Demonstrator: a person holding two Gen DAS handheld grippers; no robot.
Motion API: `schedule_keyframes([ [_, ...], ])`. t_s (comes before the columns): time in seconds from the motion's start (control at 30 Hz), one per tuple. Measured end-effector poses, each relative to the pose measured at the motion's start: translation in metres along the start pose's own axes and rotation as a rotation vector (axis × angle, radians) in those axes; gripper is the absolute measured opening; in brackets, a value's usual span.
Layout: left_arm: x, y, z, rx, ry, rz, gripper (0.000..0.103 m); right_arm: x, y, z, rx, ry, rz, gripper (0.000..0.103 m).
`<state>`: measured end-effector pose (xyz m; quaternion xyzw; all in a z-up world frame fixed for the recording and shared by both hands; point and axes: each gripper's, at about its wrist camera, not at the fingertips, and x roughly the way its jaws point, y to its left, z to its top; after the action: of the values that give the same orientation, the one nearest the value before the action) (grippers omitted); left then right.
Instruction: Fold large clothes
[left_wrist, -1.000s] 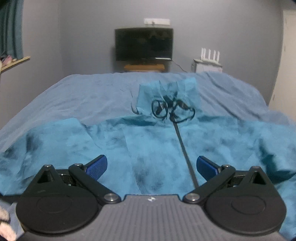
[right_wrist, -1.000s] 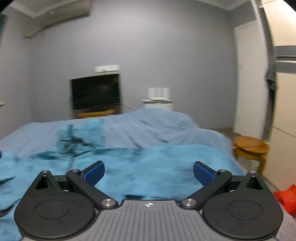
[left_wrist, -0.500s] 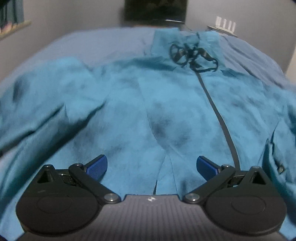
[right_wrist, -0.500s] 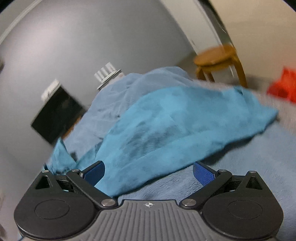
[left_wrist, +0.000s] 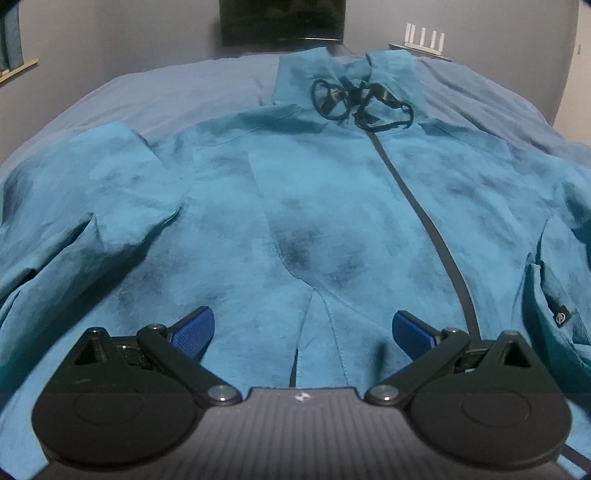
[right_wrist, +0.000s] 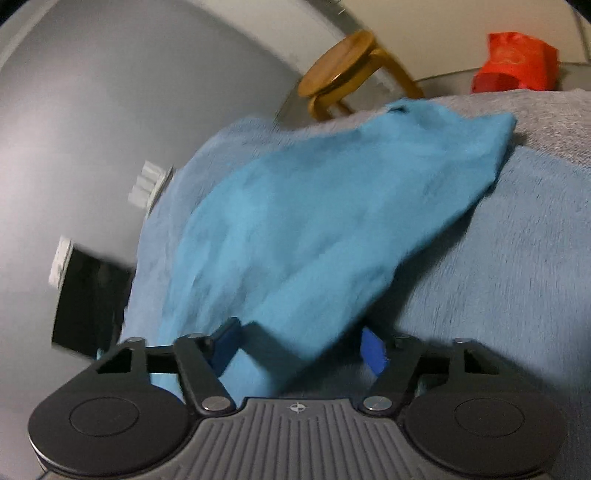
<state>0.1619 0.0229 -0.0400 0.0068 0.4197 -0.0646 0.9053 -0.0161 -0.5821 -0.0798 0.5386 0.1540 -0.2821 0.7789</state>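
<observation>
A large teal jacket (left_wrist: 332, 206) lies front-up on the bed, with a dark zip (left_wrist: 424, 221) down its middle and black cords (left_wrist: 354, 98) at the collar. My left gripper (left_wrist: 303, 328) is open and empty, low over the jacket's hem. In the right wrist view the jacket's sleeve (right_wrist: 332, 221) stretches away across the bed. My right gripper (right_wrist: 299, 347) is open, with the near edge of the sleeve lying between its blue fingers (right_wrist: 373, 350). The view is tilted and blurred.
A blue sheet (left_wrist: 166, 92) covers the bed. A black TV (left_wrist: 282, 18) and a white router (left_wrist: 424, 37) stand beyond the bed. A wooden stool (right_wrist: 343, 74) and a red bag (right_wrist: 517, 61) are on the floor past the bed's edge.
My left gripper has dropped toward the jacket's hem. My right gripper has rolled and moved down to the sleeve, whose edge now lies between its narrowed fingers.
</observation>
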Motion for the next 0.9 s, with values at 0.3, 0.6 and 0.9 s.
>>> schedule_keyframes([
  [0.3, -0.004, 0.002, 0.000, 0.004, -0.028, -0.015, 0.103, 0.009, 0.038, 0.045, -0.040, -0.260, 0.014, 0.008],
  [0.6, -0.005, 0.000, -0.001, 0.017, -0.040, -0.020, 0.103, -0.039, 0.240, 0.014, -0.657, -0.412, 0.299, 0.004],
  [0.9, -0.005, 0.002, -0.003, 0.008, -0.050, -0.030, 0.103, -0.015, 0.364, -0.142, -1.136, -0.187, 0.615, 0.004],
])
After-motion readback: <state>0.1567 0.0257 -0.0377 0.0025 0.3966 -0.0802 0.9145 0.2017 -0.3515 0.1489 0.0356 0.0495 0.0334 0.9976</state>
